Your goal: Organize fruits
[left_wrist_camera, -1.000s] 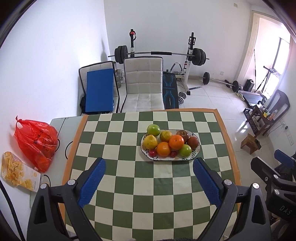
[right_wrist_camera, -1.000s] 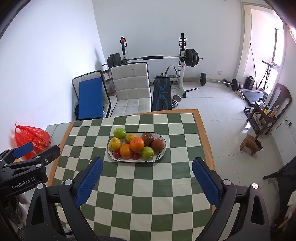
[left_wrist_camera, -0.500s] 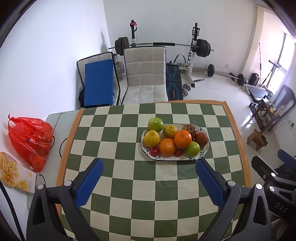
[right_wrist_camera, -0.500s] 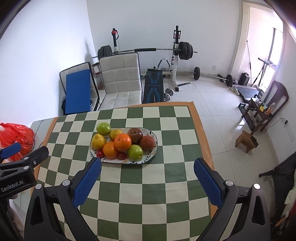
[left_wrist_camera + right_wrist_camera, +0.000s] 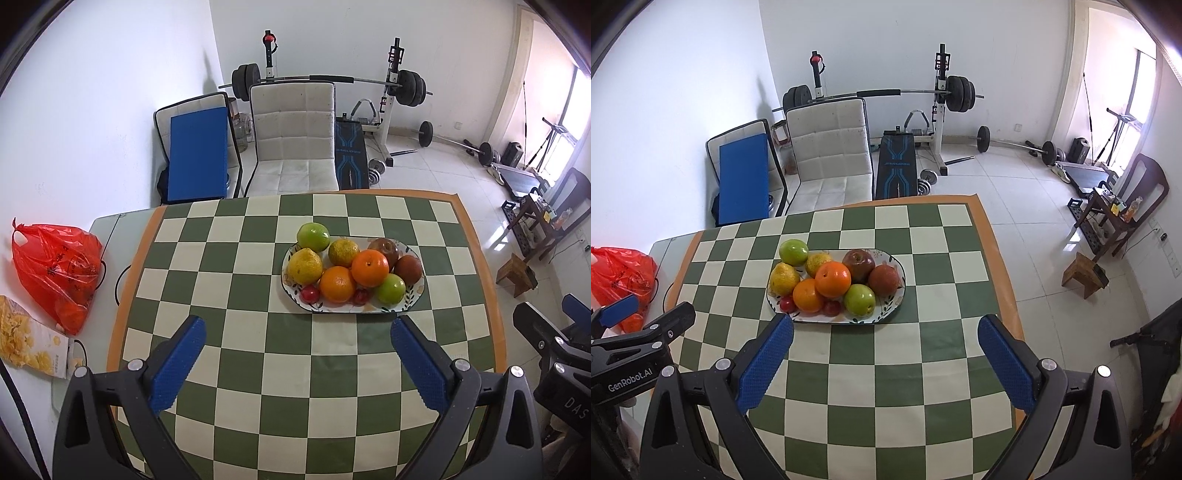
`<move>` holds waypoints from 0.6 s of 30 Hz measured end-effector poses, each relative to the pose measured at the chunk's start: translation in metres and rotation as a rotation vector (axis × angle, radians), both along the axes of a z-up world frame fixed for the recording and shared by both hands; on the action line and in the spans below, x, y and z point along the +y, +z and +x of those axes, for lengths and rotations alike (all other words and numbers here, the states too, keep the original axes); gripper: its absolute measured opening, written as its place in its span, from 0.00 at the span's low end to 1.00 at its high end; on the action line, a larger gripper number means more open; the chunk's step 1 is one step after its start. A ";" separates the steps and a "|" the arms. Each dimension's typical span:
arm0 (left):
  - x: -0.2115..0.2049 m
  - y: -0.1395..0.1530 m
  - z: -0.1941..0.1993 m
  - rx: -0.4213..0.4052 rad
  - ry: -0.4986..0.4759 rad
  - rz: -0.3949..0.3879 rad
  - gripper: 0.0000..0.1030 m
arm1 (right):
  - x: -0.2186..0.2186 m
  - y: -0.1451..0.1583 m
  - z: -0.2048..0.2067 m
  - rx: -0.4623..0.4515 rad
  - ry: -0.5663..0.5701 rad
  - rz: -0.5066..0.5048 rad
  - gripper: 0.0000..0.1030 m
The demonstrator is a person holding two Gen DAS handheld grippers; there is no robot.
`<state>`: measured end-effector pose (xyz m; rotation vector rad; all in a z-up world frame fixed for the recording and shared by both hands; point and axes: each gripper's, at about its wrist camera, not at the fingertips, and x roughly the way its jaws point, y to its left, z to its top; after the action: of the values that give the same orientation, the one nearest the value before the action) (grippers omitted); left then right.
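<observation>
An oval patterned plate (image 5: 416, 292) (image 5: 897, 300) sits on the green checkered table (image 5: 258, 280) (image 5: 923, 266), piled with fruit: two oranges (image 5: 370, 267) (image 5: 833, 279), green apples (image 5: 313, 236) (image 5: 793, 252), a yellow lemon (image 5: 305, 266) (image 5: 784, 278), dark red apples (image 5: 384, 250) (image 5: 858, 265) and small red fruits (image 5: 309, 294) (image 5: 787, 303). My left gripper (image 5: 297, 341) hovers open, just short of the plate and empty. My right gripper (image 5: 885, 341) is open too, with the plate ahead to its left, also empty.
A red plastic bag (image 5: 55, 266) (image 5: 618, 277) and a snack packet (image 5: 26, 343) lie left of the table. A white chair (image 5: 295, 136) (image 5: 827, 147), a blue pad (image 5: 197, 155) and a barbell bench (image 5: 897, 162) stand beyond. A wooden stool (image 5: 1084, 275) stands on the floor at right.
Both grippers have moved forward toward the plate, which now appears larger and nearer. Their jaws stay open and the fruit has not moved.
</observation>
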<state>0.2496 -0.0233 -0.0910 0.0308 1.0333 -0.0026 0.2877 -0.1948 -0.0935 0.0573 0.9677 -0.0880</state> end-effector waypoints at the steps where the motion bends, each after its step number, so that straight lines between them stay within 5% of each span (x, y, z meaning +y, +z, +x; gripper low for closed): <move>1: 0.000 0.000 0.000 -0.001 0.001 0.000 0.99 | 0.001 0.001 0.000 0.000 0.002 -0.002 0.99; 18: -0.003 0.004 -0.004 -0.005 0.009 -0.003 0.99 | 0.002 0.000 0.001 0.001 0.005 0.002 0.99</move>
<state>0.2456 -0.0260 -0.0867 0.0233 1.0282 0.0047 0.2892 -0.1930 -0.0933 0.0572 0.9692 -0.0828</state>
